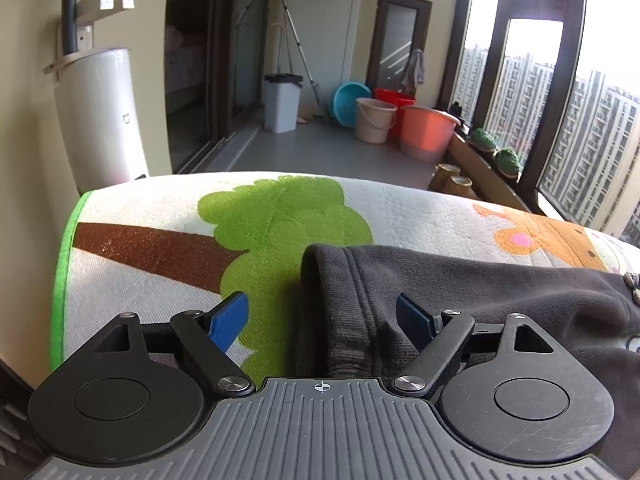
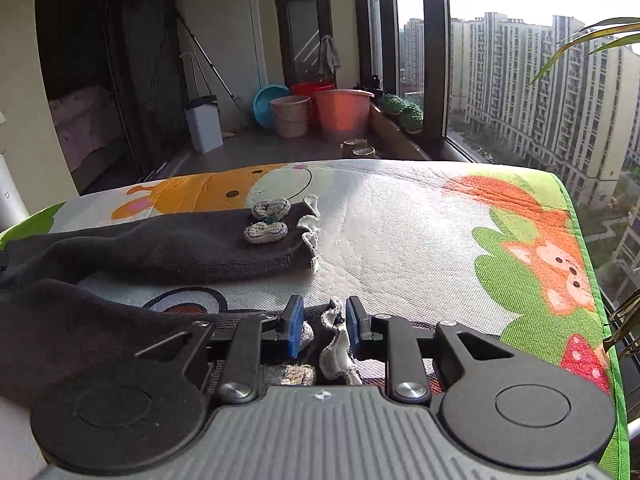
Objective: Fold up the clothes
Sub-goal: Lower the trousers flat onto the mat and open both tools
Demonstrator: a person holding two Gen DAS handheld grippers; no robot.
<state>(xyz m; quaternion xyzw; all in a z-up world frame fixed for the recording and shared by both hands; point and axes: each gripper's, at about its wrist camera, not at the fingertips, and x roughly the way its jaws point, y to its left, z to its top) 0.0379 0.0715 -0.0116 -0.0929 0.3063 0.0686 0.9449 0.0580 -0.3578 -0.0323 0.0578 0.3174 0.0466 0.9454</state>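
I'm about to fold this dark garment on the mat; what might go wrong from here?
The left hand-held gripper stands open over the waistband, holding nothing, so that end may drag. The right hand-held gripper has only the frilly cuff between its pads, which might slip out.

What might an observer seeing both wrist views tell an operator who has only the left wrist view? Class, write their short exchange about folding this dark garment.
Operator: My left gripper hangs open over the dark garment. What is the right one doing?
Observer: The right gripper has its jaws narrow and seems to pinch a frilled cuff.
Operator: Where is the other cuff?
Observer: It lies flat on the mat, beyond the gripper, with two knitted bows on the fabric beside it.
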